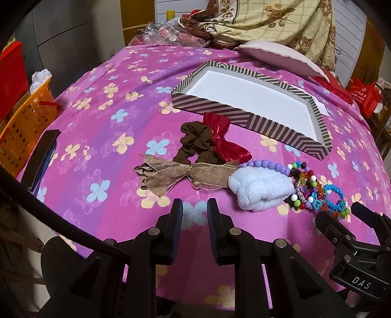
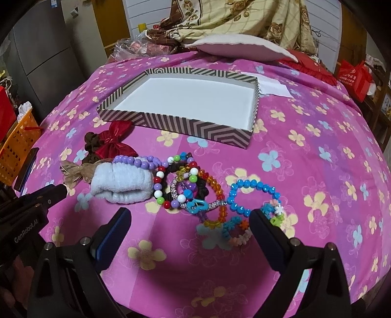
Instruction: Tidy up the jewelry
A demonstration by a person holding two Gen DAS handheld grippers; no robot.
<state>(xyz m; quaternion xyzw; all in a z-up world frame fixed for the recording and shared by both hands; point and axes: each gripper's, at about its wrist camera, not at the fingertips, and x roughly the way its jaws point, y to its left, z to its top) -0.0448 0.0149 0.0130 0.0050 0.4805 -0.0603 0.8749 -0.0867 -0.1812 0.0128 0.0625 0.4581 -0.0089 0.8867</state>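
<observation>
An empty striped box (image 2: pixel 183 127) with a white floor lies on the pink floral bedspread (image 2: pixel 305 159). In front of it sit a brown scrunchie (image 1: pixel 195 141), a red bow (image 1: pixel 220 137), a gold ribbon bow (image 1: pixel 185 173), a white fluffy scrunchie (image 2: pixel 124 186), a purple bead bracelet (image 2: pixel 136 160), a tangle of coloured bead bracelets (image 2: pixel 185 188) and a blue bead bracelet (image 2: pixel 246 195). My left gripper (image 1: pixel 194 212) hovers open, nothing between its fingers, just short of the gold bow. My right gripper (image 2: pixel 189 220) stands wide open just short of the bracelets, its right finger (image 2: pixel 259 222) beside a small flower bracelet (image 2: pixel 237 234).
An orange basket (image 1: pixel 27 122) and a dark flat device (image 1: pixel 41 159) are at the bed's left edge. A pillow (image 1: pixel 276 56) and a floral blanket (image 1: pixel 268 19) lie behind the box, with a white paper (image 2: pixel 273 88) by its right corner. A red bag (image 2: pixel 354 75) stands at far right.
</observation>
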